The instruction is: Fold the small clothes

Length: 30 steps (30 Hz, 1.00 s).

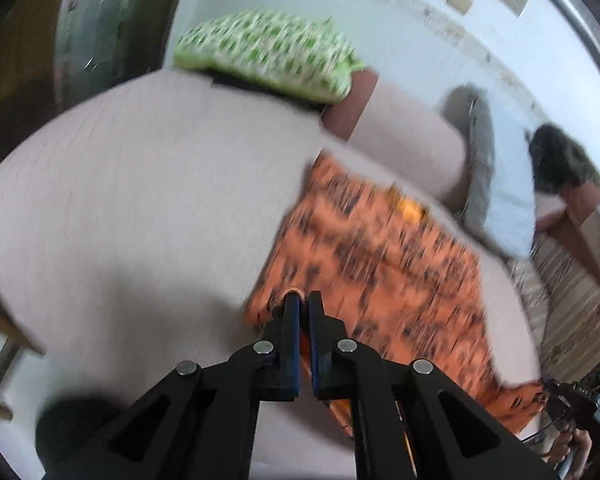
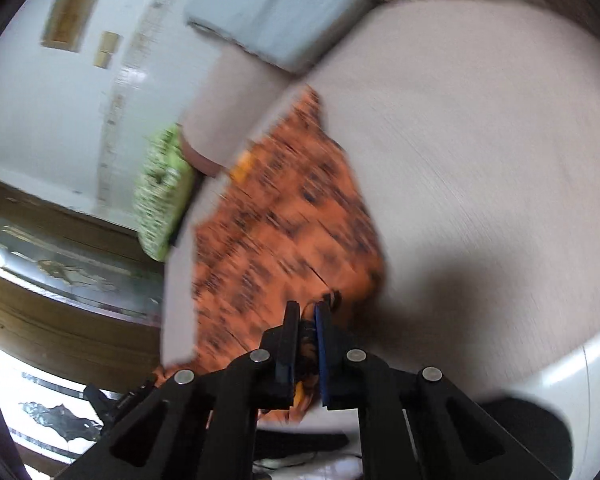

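Observation:
An orange garment with dark print point(image 1: 384, 268) lies spread on a pale pinkish sheet point(image 1: 140, 200) covering a bed. My left gripper point(image 1: 303, 300) is shut on the garment's near left edge, cloth pinched between its blue-padded fingers. In the right wrist view the same orange garment point(image 2: 284, 224) stretches away from my right gripper point(image 2: 307, 308), which is shut on its near right corner, orange cloth bunched between the pads. At the lower right of the left wrist view, the other gripper point(image 1: 572, 404) and a hand holding it show past the garment's edge. Both views are motion-blurred.
A green patterned pillow point(image 1: 268, 52) sits at the far end of the bed, a pale blue pillow point(image 2: 280, 12) beside it. A person point(image 1: 568, 184) sits or lies at the right. White wall point(image 1: 380, 8) behind; wooden furniture point(image 2: 60, 320) stands beside the bed.

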Each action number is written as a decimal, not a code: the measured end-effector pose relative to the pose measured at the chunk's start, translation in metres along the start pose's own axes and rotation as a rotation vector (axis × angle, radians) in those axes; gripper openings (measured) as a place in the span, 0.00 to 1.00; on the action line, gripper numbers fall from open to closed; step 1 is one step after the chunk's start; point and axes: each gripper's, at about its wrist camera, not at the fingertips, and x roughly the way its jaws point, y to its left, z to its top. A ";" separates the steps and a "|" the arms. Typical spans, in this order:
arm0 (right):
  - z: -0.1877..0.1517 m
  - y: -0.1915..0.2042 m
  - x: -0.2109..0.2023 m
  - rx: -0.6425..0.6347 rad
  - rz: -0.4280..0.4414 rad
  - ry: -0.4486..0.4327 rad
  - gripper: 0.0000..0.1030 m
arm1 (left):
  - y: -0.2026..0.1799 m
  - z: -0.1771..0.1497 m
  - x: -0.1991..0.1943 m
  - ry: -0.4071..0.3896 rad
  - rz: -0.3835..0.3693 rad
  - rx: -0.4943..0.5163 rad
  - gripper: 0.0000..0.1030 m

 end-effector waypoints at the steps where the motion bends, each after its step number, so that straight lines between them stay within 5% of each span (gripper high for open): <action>1: 0.018 0.010 0.001 -0.018 0.021 -0.013 0.07 | -0.010 0.021 0.009 -0.017 -0.011 0.018 0.04; 6: 0.121 0.058 0.035 -0.099 0.039 -0.089 0.06 | -0.034 0.073 0.055 -0.050 0.013 0.039 0.03; 10: 0.138 0.057 0.061 -0.087 -0.025 -0.079 0.10 | -0.028 0.058 0.065 -0.023 0.040 0.046 0.03; 13: 0.108 0.034 0.058 -0.048 -0.067 -0.039 0.18 | -0.015 0.030 0.061 0.013 0.049 0.036 0.03; 14: 0.091 0.023 0.053 -0.022 -0.078 -0.017 0.35 | -0.010 0.019 0.057 0.022 0.049 0.024 0.04; 15: 0.079 0.015 0.047 -0.002 -0.077 0.000 0.65 | -0.006 0.009 0.053 0.022 0.048 0.017 0.03; 16: 0.059 0.002 0.036 0.041 -0.086 0.011 0.75 | -0.003 0.002 0.049 0.024 0.052 0.026 0.03; 20: 0.010 -0.022 0.002 0.091 -0.053 0.030 0.77 | 0.006 -0.018 0.048 0.084 0.096 0.076 0.11; 23: -0.022 -0.033 -0.007 0.174 -0.027 0.102 0.77 | 0.014 -0.019 0.049 0.141 0.079 0.038 0.38; 24: -0.029 -0.035 -0.006 0.197 -0.037 0.118 0.77 | 0.015 -0.016 0.051 0.156 0.080 0.024 0.55; 26: -0.043 -0.037 0.000 0.238 -0.030 0.147 0.77 | 0.014 -0.007 0.052 0.164 0.056 -0.022 0.58; 28: -0.048 -0.035 0.010 0.265 -0.002 0.153 0.77 | 0.005 0.006 0.066 0.204 0.031 -0.012 0.74; 30: -0.049 -0.034 0.021 0.302 0.027 0.163 0.77 | 0.002 0.019 0.087 0.257 0.027 -0.030 0.74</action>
